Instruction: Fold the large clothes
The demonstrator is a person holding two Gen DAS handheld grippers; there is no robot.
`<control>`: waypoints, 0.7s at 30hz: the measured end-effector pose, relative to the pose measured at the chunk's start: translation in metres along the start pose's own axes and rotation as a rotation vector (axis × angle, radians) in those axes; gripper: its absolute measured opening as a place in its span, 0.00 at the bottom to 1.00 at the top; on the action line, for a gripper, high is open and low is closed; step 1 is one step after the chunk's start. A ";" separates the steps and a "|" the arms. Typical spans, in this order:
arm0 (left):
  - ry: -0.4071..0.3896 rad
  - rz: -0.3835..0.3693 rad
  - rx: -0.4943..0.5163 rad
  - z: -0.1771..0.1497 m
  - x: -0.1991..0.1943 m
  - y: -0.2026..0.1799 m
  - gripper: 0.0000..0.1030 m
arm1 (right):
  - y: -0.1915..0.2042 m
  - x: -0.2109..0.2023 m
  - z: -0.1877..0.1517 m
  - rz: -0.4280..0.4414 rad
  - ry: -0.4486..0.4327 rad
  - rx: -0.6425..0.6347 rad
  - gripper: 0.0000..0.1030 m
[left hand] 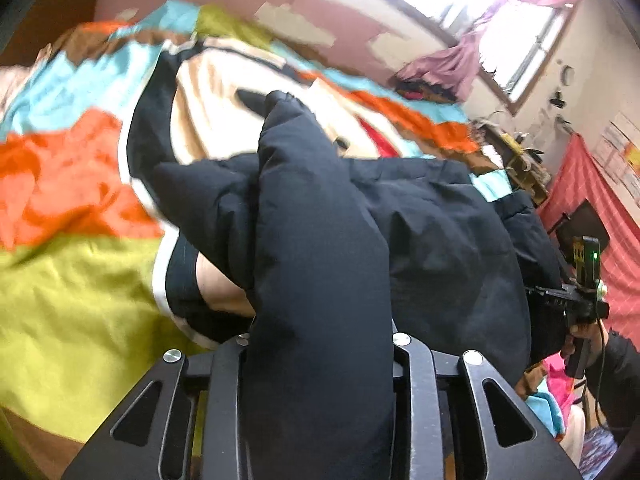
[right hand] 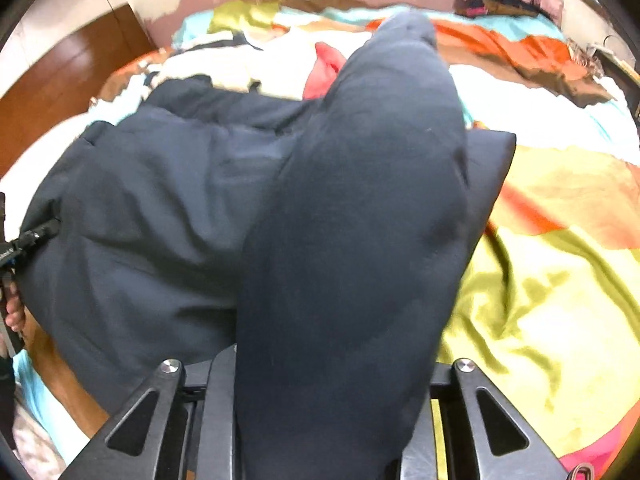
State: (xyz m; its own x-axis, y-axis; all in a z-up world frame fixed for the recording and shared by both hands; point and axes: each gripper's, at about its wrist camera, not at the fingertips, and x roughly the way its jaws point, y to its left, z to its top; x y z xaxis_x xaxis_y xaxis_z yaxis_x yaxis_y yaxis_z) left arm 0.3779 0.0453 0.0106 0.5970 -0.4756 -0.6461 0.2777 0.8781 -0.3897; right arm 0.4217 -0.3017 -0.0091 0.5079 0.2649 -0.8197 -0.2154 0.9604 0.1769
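My left gripper (left hand: 320,360) clamps a fold of the dark jacket (left hand: 420,240); my right gripper (right hand: 332,380) clamps another fold, above the colourful bedspread (right hand: 540,280).

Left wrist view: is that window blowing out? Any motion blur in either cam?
Left wrist view: window clipped to white, bedspread smeared by motion blur, dark jacket sharper. Right wrist view: no glare, evenly lit; far bedding and wall soft, jacket fills the centre, fisheye bends the edges.
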 end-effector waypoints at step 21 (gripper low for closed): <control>-0.047 0.128 0.034 -0.048 -0.079 0.004 0.24 | 0.057 -0.042 -0.043 0.187 -0.096 -0.062 0.23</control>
State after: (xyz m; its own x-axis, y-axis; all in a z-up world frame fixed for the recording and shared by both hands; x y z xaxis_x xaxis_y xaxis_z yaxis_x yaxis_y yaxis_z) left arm 0.2957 0.0839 0.0280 0.6637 -0.3572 -0.6572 0.2221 0.9331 -0.2829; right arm 0.3523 -0.2620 0.0123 0.5304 0.4479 -0.7198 -0.3627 0.8873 0.2849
